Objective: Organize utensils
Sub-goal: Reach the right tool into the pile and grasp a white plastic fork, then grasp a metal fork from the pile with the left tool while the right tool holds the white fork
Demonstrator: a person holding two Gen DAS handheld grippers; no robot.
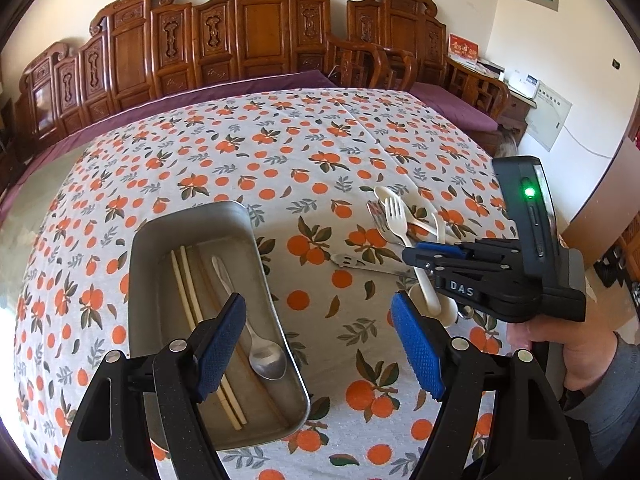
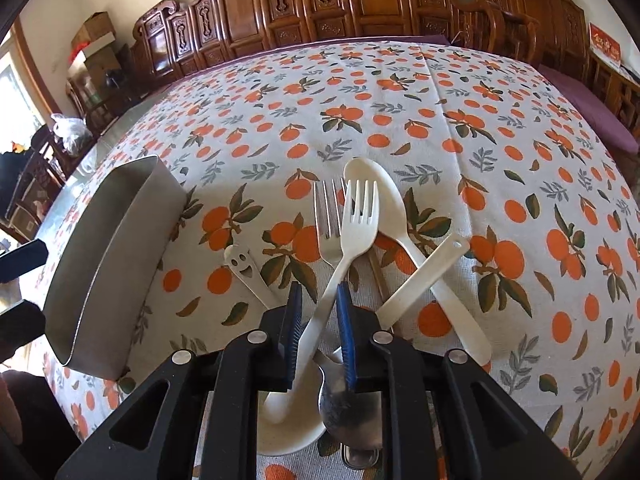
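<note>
A metal tray [image 1: 140,280] holds a pair of chopsticks [image 1: 192,304] and a metal spoon [image 1: 264,360]; it also shows in the right wrist view [image 2: 104,248]. My left gripper [image 1: 320,344] is open and empty, just right of the tray's near end. A pile of utensils lies right of the tray: a cream plastic fork [image 2: 356,224], a metal fork [image 2: 328,220], a cream spoon [image 2: 384,208], a white ladle spoon [image 2: 424,280], a smiley-handled metal utensil [image 2: 244,268] and a metal spoon [image 2: 344,400]. My right gripper [image 2: 318,304] straddles the cream fork's handle, jaws narrowly apart.
The table carries an orange-print cloth [image 1: 280,152]. Carved wooden benches [image 1: 240,32] with purple cushions stand behind it. A low white bowl [image 2: 292,420] sits under my right gripper. The table's right edge [image 1: 500,152] is near the pile.
</note>
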